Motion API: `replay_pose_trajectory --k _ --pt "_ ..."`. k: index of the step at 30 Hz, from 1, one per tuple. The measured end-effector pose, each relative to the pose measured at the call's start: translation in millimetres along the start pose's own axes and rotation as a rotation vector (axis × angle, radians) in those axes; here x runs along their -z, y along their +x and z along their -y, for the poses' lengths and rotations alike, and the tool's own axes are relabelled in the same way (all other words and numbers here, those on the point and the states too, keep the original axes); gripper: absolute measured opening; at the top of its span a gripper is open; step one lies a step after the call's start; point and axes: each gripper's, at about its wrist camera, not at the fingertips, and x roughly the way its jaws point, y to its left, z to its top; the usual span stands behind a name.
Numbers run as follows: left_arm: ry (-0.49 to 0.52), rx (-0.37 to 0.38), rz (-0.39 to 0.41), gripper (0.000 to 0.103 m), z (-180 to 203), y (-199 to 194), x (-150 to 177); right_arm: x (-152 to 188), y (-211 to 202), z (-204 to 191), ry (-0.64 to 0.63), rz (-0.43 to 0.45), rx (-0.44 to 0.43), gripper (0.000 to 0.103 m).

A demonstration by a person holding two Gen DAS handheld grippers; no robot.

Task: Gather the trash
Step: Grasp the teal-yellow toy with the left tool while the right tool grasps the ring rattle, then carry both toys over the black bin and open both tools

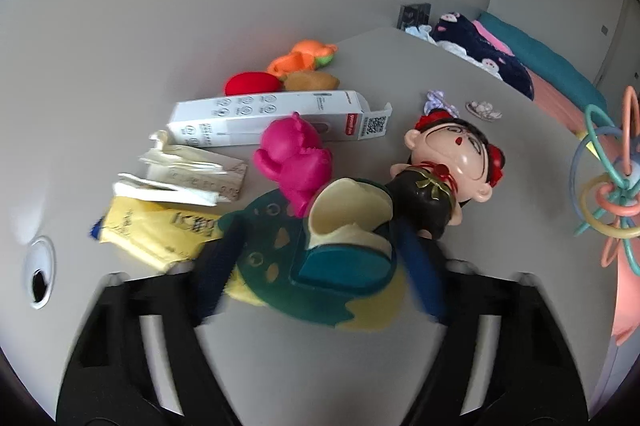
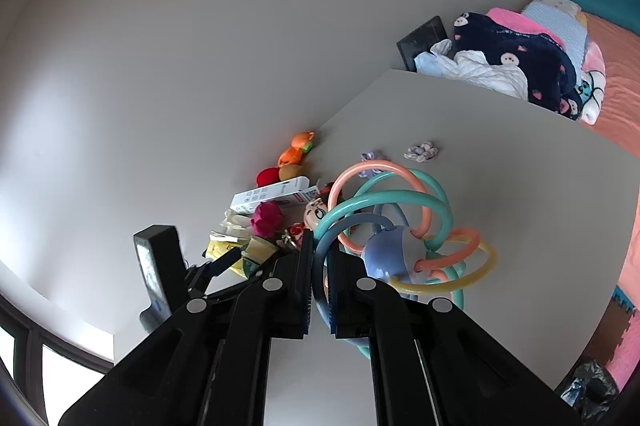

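Left wrist view: left gripper (image 1: 320,258) jaws wide, seemingly around doll base (image 1: 344,266); right gripper (image 2: 319,290) clamps ring toy (image 2: 400,226).

A home bedroom: a bed with a coral-orange sheet (image 2: 612,74), heaped fleece blankets (image 2: 520,58), toy-strewn grey worktop (image 2: 500,166).

— How is the left hand-held gripper (image 1: 320,266) sitting?
— It is reaching forward low over the tabletop (image 1: 460,74), its two blue-padded fingers (image 1: 218,274) standing wide apart and slightly blurred.

— And the right hand-held gripper (image 2: 320,282)?
— It is tilting upward, its fingers (image 2: 304,286) nearly together, pinching a blue loop of the ring toy (image 2: 400,226). The left one is showing beside it, lower left.
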Motion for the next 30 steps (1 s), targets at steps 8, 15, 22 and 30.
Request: replay_pose_trajectory --k 8,15,22,30 --pt "-0.016 -0.003 0.014 0.042 -4.7 -16.8 3.0 5.5 -14.5 3.4 0.02 0.003 -0.009 0.007" --pt "0.013 0.002 0.07 0.042 2.9 -83.9 11.6 18.3 -49.8 6.9 0.056 0.018 -0.026 0.007" --pt "0.129 0.081 0.115 0.042 68.4 -138.1 32.5 49.5 -115.2 32.4 0.105 0.062 0.001 0.007" --pt "0.266 0.228 0.112 0.042 175.8 -161.0 70.7 100.6 -202.6 89.2 0.192 0.142 0.12 0.007"
